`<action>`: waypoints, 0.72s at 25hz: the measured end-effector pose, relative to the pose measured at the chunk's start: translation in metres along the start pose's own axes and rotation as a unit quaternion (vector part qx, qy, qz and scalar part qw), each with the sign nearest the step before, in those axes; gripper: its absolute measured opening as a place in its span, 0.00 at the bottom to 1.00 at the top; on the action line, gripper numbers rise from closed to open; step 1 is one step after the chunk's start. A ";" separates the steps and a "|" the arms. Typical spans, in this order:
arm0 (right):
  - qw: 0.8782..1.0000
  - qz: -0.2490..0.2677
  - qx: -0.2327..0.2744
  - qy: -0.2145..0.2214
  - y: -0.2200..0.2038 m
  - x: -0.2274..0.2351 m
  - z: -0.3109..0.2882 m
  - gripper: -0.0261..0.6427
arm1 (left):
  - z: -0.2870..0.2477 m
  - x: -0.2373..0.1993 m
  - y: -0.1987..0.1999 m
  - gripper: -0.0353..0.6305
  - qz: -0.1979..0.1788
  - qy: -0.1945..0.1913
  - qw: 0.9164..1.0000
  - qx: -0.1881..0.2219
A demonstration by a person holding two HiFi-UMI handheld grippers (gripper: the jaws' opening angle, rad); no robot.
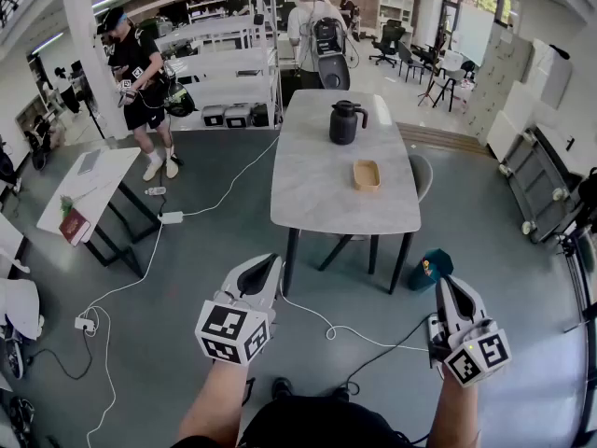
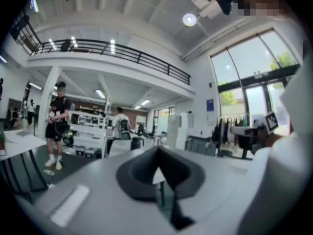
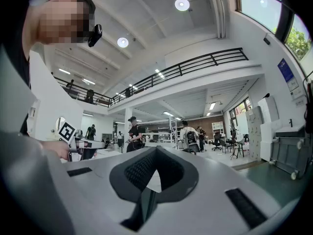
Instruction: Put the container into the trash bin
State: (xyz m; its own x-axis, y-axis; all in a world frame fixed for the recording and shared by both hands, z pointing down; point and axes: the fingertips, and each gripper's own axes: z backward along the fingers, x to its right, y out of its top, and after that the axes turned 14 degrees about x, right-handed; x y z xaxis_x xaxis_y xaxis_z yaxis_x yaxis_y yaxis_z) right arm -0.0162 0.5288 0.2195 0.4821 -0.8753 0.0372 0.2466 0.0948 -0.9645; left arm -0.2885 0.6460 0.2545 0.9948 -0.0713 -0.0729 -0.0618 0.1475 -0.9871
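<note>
**Both grippers held level, shut and empty; container on far table**

Both forearms reach forward from the near edge of the head view, roughly level, well apart. The left gripper [image 1: 264, 267] is low centre-left and the right gripper [image 1: 451, 287] low right. Both hang over the grey floor, short of the table [image 1: 317, 189].

The container [image 1: 367, 175] is small, tan and shallow, open at the top. It sits upright on the right half of the table, nearer than the black jug [image 1: 345, 122] and apart from it.

The trash bin [image 1: 429, 271] is teal and stands on the floor by the table's near right leg, just beyond the right gripper.

In the left gripper view the jaws are closed together with nothing between them. The right gripper view shows the same: jaws together, empty. Neither gripper touches anything.
</note>
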 end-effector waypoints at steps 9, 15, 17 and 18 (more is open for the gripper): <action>1.000 0.002 0.004 0.012 0.008 0.014 0.009 0.02 | -0.010 0.024 0.009 0.06 0.015 -0.006 1.000 0.010; 1.000 -0.009 0.009 0.006 0.014 0.035 0.032 0.02 | -0.015 0.046 0.012 0.06 0.027 -0.003 0.999 0.018; 1.000 -0.024 0.012 0.013 0.016 0.040 0.043 0.02 | -0.018 0.058 0.010 0.06 0.031 -0.002 0.999 0.018; 0.999 -0.028 0.013 0.018 0.017 0.042 0.049 0.03 | -0.018 0.065 0.009 0.06 0.030 -0.002 0.999 0.017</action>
State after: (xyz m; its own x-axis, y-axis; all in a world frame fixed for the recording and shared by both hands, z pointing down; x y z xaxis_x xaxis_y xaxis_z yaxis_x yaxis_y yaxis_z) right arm 0.0494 0.5171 0.2173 0.4354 -0.8965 0.0815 0.2950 0.0566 -0.9538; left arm -0.2264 0.6250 0.2382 0.9898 -0.0570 -0.1304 -0.1178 0.1856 -0.9755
